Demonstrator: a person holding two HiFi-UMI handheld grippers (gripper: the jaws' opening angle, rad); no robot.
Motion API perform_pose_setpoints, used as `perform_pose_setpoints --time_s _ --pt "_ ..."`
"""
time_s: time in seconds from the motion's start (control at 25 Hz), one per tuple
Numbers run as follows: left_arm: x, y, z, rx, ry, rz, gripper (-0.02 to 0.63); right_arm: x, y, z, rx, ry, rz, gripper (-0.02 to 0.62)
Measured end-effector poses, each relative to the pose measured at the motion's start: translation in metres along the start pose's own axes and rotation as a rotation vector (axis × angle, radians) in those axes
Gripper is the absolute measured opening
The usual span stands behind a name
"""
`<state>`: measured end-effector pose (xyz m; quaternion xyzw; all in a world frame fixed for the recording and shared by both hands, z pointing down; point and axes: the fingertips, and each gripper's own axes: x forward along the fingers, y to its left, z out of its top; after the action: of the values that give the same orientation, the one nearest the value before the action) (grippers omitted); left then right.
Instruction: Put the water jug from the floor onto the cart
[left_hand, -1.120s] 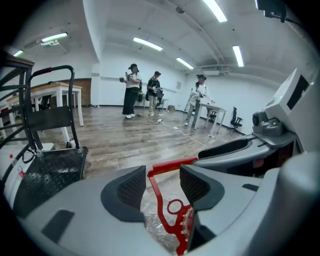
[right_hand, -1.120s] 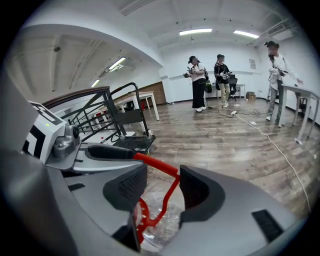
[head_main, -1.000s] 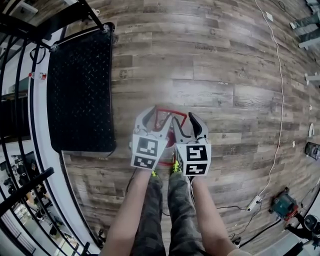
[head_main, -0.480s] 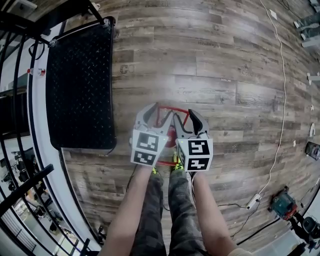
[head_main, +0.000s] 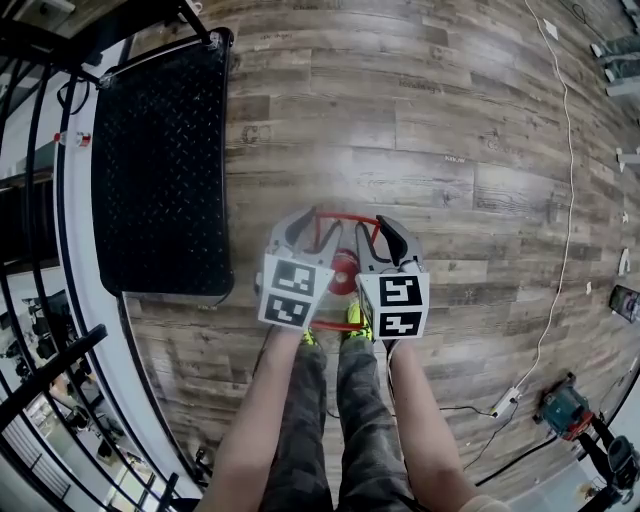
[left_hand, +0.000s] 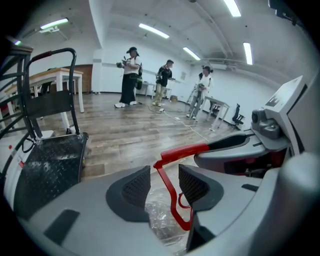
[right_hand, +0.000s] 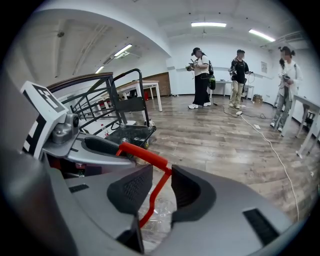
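Observation:
The water jug (head_main: 343, 270) stands on the wood floor at the person's feet, with a red cap and a red carrying handle (head_main: 345, 217). Its clear plastic body (left_hand: 162, 220) shows below the jaws. My left gripper (head_main: 308, 232) straddles the handle's left end. In the left gripper view the handle's leg (left_hand: 169, 195) runs between the pads with gaps on both sides, so the left gripper (left_hand: 164, 182) is open. My right gripper (head_main: 375, 238) straddles the right end. Its jaws have just been closing around the handle (right_hand: 145, 156), with a small gap still showing in the right gripper (right_hand: 161, 186).
The cart's black tread-plate platform (head_main: 160, 170) lies low on the floor to the left, with its black tube frame (head_main: 40, 110) beyond. A white cable (head_main: 560, 200) crosses the floor at right. Several people (right_hand: 202, 75) stand far off by tables.
Both grippers have sunk a little onto the handle's two ends. The right gripper's jaws have narrowed around the handle. The jug has not moved.

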<state>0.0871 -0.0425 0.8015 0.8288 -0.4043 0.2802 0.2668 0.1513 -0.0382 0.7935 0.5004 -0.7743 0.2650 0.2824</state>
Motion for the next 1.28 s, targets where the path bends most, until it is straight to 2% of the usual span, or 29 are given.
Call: perform_pose_setpoints --time_s 0.16,0.24,0.28,0.48,0.88,1.16,1.28 --pt "-0.003 0.004 0.0 0.012 -0.01 0.035 0.176 -0.002 0.007 0.005 -0.053 -0.025 0.004 0.119" --pt "-0.006 0.007 0.003 0.018 -0.034 0.056 0.117 -0.002 0.007 0.005 -0.051 -0.032 0.007 0.114" --pt "-0.006 0.007 0.004 0.014 -0.044 0.058 0.107 -0.003 0.007 0.005 -0.05 -0.034 0.005 0.109" --pt "-0.01 0.005 0.006 -0.002 -0.079 0.053 0.089 -0.009 0.006 0.004 -0.054 -0.049 -0.01 0.1" --pt "-0.024 -0.001 0.013 -0.016 -0.098 0.045 0.061 -0.027 0.011 0.009 -0.068 -0.08 -0.022 0.092" --pt "-0.039 -0.006 0.035 -0.037 -0.163 0.047 0.014 -0.044 0.014 0.022 -0.064 -0.122 -0.018 0.086" --pt "-0.044 -0.007 0.049 -0.003 -0.193 0.053 0.011 -0.05 0.013 0.031 -0.066 -0.153 -0.022 0.084"
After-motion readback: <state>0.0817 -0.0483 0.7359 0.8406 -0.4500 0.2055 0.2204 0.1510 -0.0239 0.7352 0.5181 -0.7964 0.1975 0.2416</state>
